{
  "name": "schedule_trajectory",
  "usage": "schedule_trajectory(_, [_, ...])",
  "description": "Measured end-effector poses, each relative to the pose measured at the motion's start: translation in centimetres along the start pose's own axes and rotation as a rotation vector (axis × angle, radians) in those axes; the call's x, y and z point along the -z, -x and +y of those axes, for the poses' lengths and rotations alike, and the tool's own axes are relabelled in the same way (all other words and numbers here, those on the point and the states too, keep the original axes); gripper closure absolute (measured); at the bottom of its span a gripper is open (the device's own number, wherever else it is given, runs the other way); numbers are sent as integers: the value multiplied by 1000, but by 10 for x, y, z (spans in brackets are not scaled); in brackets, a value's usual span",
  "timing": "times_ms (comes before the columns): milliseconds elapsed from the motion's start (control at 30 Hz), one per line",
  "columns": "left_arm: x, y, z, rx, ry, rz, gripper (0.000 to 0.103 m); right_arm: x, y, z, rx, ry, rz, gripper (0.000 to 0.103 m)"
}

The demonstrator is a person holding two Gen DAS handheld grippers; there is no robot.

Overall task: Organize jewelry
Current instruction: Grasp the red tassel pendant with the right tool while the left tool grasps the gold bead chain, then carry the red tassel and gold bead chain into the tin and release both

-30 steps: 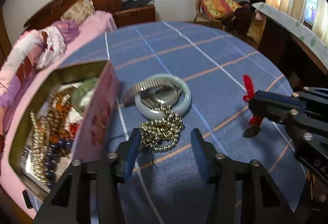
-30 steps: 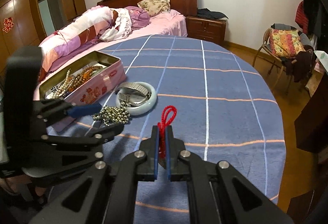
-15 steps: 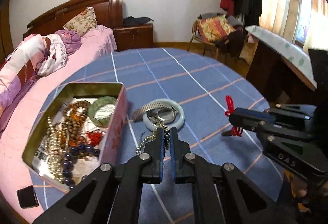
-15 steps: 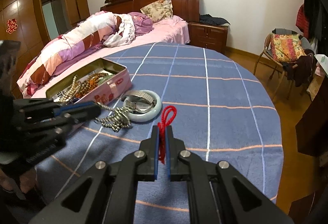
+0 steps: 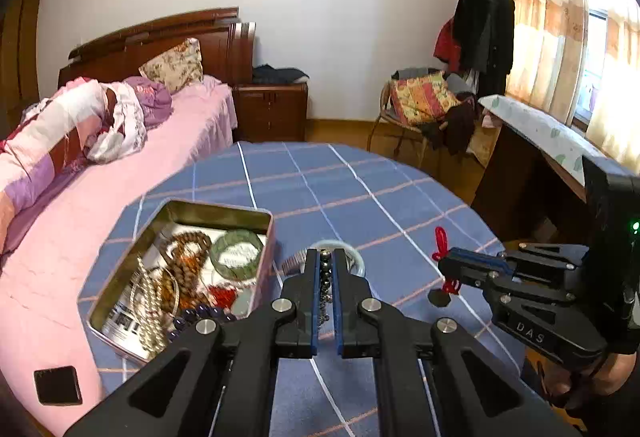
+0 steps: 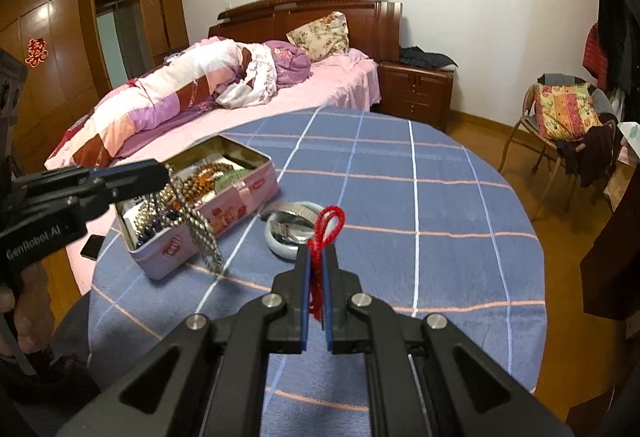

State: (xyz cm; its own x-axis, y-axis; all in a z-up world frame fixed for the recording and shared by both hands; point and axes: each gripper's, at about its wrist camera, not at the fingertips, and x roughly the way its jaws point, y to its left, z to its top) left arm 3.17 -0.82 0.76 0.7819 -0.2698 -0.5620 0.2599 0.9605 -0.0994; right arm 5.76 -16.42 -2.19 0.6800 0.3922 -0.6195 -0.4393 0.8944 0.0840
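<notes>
The tin point(image 6: 224, 213) of beads sits at the desk's point(image 6: 440, 205) left edge. Above it, the left tongs point(image 5: 325, 265) are clamped on a silver bead chain point(image 6: 200, 233) that hangs down past the tin's front wall. Just right lies a pale bangle point(image 6: 280, 245) with a watch band point(image 6: 288, 212) across it. The right tongs point(image 6: 317, 257) are pinched on a red cord point(image 6: 330, 225), held off the desk.

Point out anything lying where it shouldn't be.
A pale bangle and a metal watch band lie loose on the blue tablecloth beside the open jewelry tin, not inside it.
</notes>
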Motion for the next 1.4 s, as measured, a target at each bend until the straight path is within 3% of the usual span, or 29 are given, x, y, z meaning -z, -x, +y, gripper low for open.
schedule_trajectory(633, [-35, 34, 41, -106, 18, -114, 99, -40, 8, 33, -74, 74, -83, 95])
schedule_trajectory(1067, [-41, 26, 69, -166, 34, -107, 99, -76, -6, 69, -126, 149, -116, 95])
schedule_trajectory(1400, [-40, 16, 85, -191, 52, -84, 99, -85, -24, 92, -157, 183, -111, 95])
